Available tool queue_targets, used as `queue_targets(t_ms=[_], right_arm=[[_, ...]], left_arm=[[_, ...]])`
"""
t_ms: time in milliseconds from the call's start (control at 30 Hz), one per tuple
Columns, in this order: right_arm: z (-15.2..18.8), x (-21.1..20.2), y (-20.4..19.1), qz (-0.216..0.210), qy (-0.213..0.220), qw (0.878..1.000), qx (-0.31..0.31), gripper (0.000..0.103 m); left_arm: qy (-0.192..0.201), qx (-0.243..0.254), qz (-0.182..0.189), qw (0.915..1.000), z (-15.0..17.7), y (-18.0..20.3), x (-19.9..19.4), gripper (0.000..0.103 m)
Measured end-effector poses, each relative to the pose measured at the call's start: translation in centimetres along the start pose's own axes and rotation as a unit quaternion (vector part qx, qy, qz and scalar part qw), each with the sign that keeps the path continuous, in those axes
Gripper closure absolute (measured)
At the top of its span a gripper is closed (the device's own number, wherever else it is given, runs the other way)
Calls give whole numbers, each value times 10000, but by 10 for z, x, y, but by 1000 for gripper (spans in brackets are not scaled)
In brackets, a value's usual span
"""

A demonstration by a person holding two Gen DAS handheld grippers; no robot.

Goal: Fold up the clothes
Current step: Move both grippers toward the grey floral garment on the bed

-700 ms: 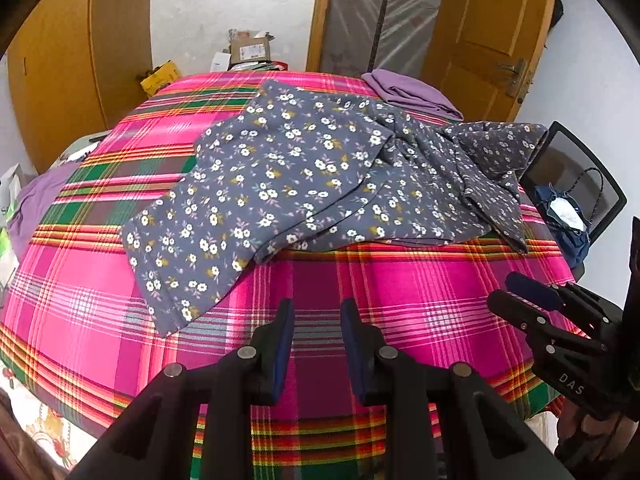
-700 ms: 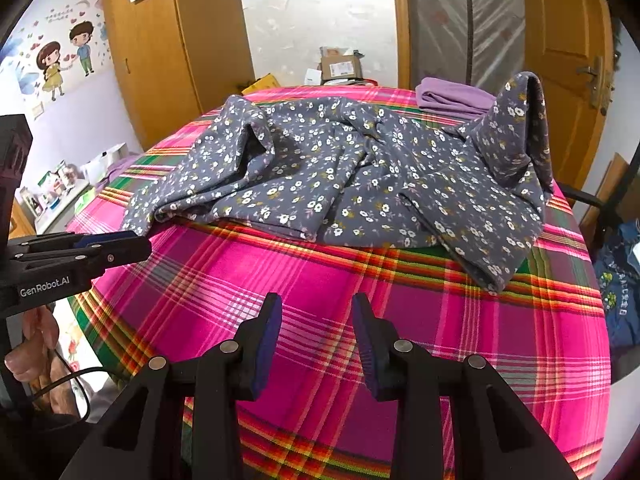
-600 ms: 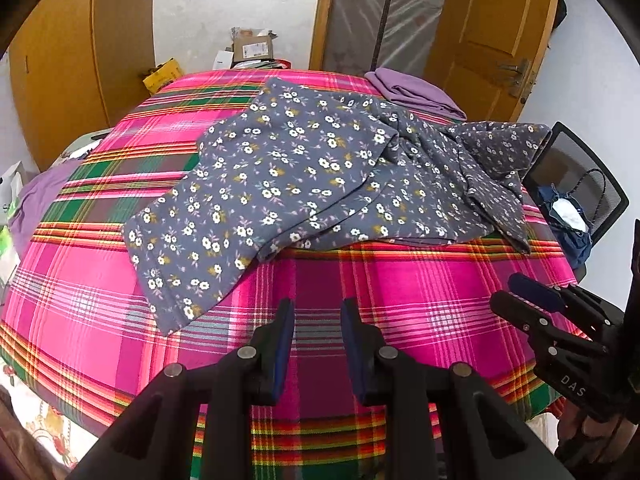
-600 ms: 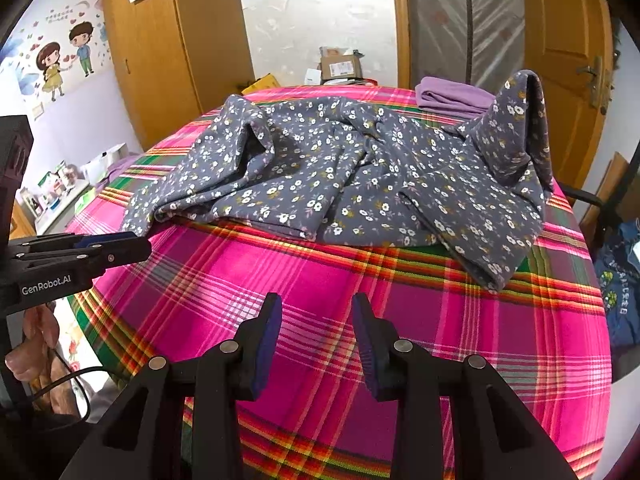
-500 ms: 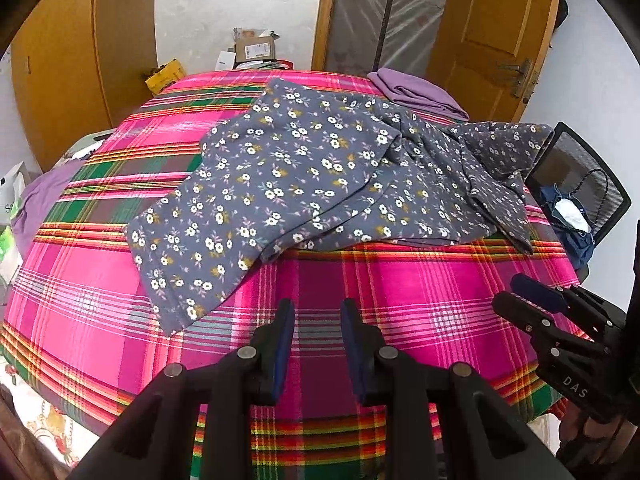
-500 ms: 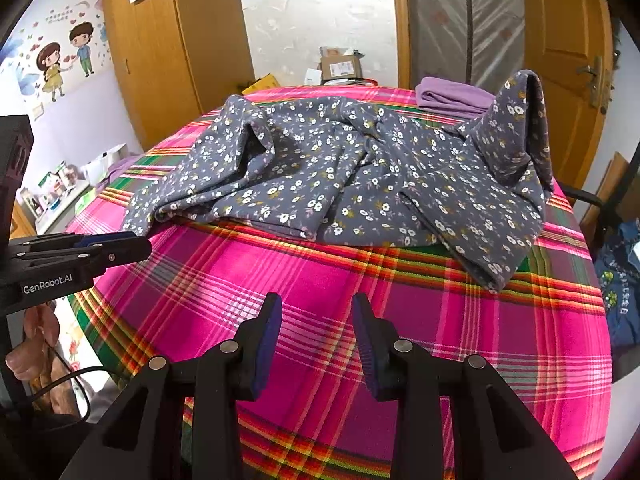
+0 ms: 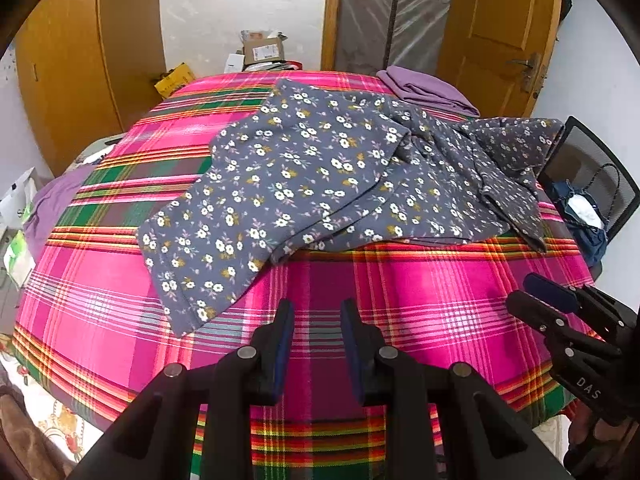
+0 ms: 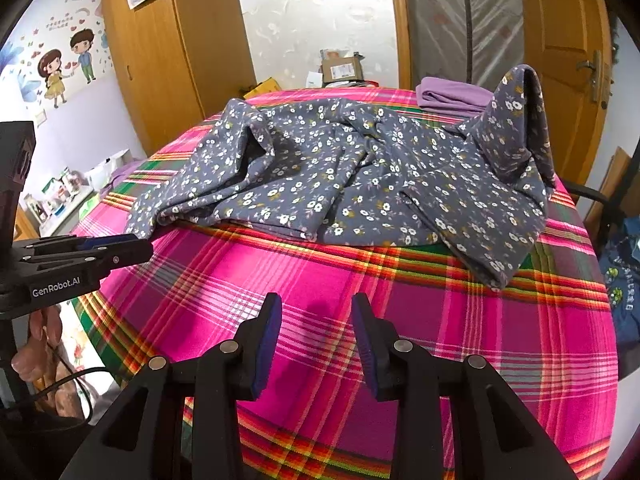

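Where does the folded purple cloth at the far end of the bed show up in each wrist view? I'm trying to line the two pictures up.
Left wrist view: the purple cloth lies upper right of centre, on the far edge of the plaid bedspread, behind the floral garment.
Right wrist view: the purple cloth lies upper right, partly hidden by the garment's raised fold.
Shared landmark: the cardboard box past the bed.

"GenRobot.AI" is printed on the left tongs (image 8: pixel 136 249), and "DAS" on the right tongs (image 7: pixel 532 294).
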State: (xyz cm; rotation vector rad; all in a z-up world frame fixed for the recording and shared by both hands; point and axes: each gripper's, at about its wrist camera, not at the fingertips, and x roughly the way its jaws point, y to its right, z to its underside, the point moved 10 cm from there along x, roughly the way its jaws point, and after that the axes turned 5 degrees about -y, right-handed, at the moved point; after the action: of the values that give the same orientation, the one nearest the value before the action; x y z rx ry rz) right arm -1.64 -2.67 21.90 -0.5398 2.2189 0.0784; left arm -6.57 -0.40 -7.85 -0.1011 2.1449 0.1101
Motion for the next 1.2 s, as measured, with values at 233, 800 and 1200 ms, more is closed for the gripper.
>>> queue_targets(t_ms=[233, 800, 1200], right_arm=[[-2, 0, 2, -76, 45, 9999, 63, 66], [-9, 1, 9, -313, 150, 9993, 133, 65], [-21, 1, 5, -549, 205, 9983, 60, 66]], left_arm=[[-10, -48, -24, 10000, 1, 2, 1, 78], [-142, 172, -129, 9997, 2, 14, 12, 87], [-363, 543, 177, 9977, -1, 23, 20, 89]])
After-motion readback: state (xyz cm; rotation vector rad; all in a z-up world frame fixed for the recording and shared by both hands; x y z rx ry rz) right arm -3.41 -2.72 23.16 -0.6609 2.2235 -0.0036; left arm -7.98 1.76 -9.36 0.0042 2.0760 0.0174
